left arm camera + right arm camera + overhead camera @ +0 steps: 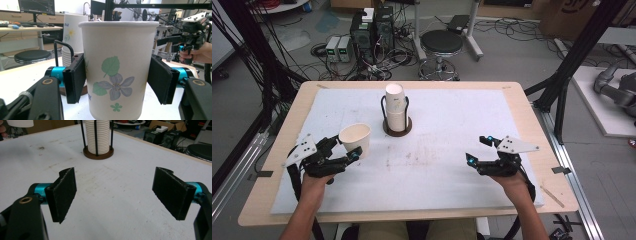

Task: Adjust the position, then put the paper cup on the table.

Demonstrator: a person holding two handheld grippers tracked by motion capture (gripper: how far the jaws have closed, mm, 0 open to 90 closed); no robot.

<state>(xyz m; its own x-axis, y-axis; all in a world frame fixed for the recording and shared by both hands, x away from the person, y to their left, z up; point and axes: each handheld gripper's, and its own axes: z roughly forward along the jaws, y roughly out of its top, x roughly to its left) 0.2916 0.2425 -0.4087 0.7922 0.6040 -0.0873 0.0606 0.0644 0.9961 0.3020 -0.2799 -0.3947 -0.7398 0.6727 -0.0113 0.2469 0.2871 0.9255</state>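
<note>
My left gripper (117, 85) barely clasps the paper cup (117, 72); squeezing harder could crumple it. My right gripper (120, 195) gapes wide, empty.

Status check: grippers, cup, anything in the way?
Left gripper around the cup, pads beside its walls, contact unclear. Right gripper open, nothing between its jaws. Cup upright on the mat. Cup stack in its holder stands behind, apart.

A pale wooden surface (532, 120) carried a stained white foam mat (452, 130) that covered nearly all of it. On the mat stood a round brown holder (397, 129) with a stack of paper cups (395, 107), and nearby a single upright paper cup (355, 139).
</note>
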